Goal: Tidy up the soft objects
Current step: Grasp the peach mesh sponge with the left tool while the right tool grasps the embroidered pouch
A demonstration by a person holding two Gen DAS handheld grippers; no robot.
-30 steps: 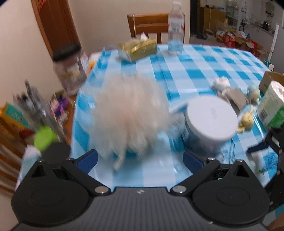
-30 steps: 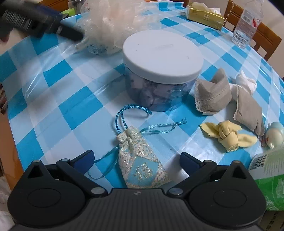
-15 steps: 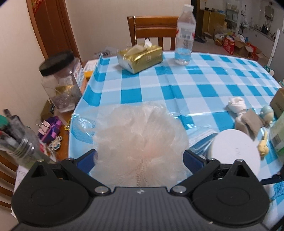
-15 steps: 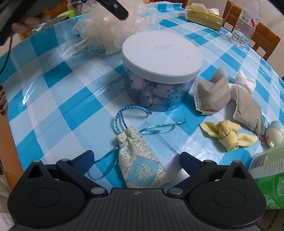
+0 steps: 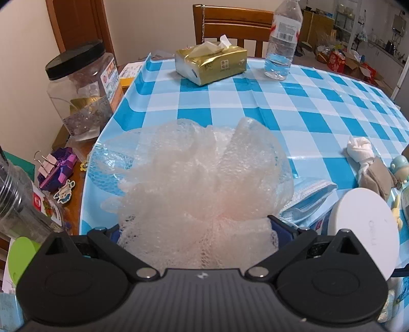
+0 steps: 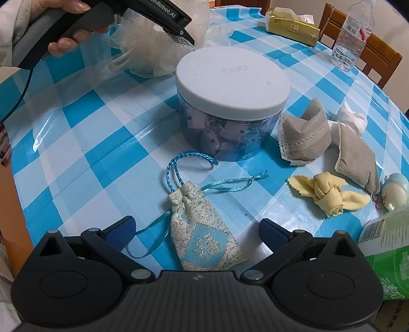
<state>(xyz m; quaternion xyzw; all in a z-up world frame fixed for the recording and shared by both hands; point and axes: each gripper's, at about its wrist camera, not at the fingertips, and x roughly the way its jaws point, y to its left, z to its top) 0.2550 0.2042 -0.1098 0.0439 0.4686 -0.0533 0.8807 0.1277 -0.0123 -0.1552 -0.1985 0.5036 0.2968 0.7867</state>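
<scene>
A pale pink mesh bath pouf (image 5: 199,184) fills the space between the fingers of my left gripper (image 5: 196,229), whose jaws stand wide and press its sides; it rests on the blue checked tablecloth (image 5: 306,107). In the right wrist view the pouf (image 6: 148,53) lies under the hand-held left gripper (image 6: 163,23). My right gripper (image 6: 196,227) is open, with a small blue-and-cream drawstring pouch (image 6: 204,232) lying between its fingers. Grey lace-edged sachets (image 6: 304,138), a knotted yellow cloth (image 6: 329,194) and a knotted white cloth (image 6: 352,120) lie to the right.
A white-lidded round jar (image 6: 232,102) stands mid-table. A gold tissue pack (image 5: 212,63) and a water bottle (image 5: 281,43) stand at the far edge by a wooden chair (image 5: 230,23). A black-lidded plastic jar (image 5: 81,89) stands left. A green-labelled package (image 6: 386,255) is at right.
My left gripper has come down and forward around the pouf, which now sits between its fingers. The right gripper has not moved.
</scene>
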